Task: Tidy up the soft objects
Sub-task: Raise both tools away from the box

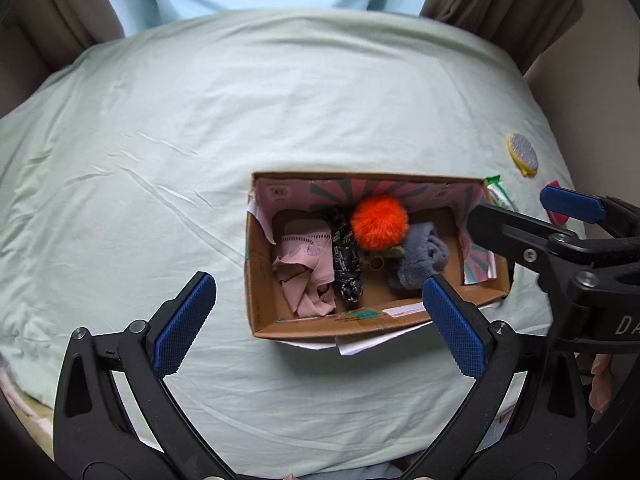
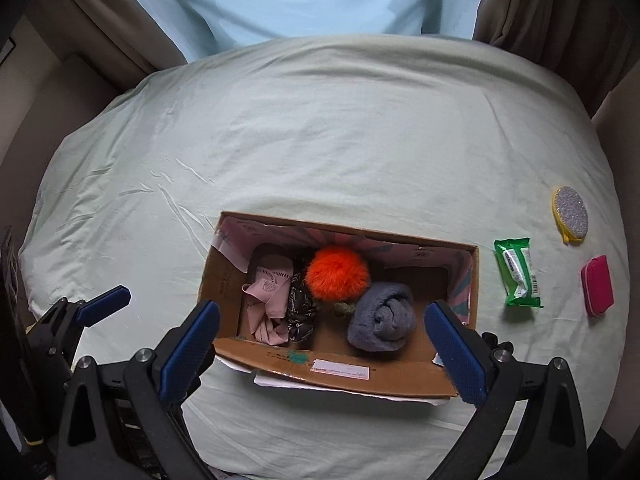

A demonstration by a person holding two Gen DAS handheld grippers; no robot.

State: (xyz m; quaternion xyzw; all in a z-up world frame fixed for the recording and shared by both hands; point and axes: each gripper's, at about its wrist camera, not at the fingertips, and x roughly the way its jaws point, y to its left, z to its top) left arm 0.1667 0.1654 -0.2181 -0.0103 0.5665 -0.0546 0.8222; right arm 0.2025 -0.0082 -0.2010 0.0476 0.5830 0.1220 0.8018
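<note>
**Soft goods boxed, both grippers empty**

A cardboard box (image 2: 340,376) sits on a pale green sheet (image 2: 320,140), holding pink cloth (image 2: 266,312), dark patterned fabric (image 2: 298,312), an orange pompom (image 2: 337,273) and a rolled grey towel (image 2: 382,320). The left gripper (image 1: 320,320) and right gripper (image 2: 322,344) hover near the box's front edge, jaws spread wide, gripping nothing. Right of the box lie a green packet (image 2: 517,278), a pink sponge (image 2: 597,285) and a yellow-rimmed grey pad (image 2: 570,214).

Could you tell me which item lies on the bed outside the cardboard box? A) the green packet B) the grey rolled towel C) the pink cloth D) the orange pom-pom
A: the green packet lies on the sheet to the right of the cardboard box, while the other three sit inside it.
</note>
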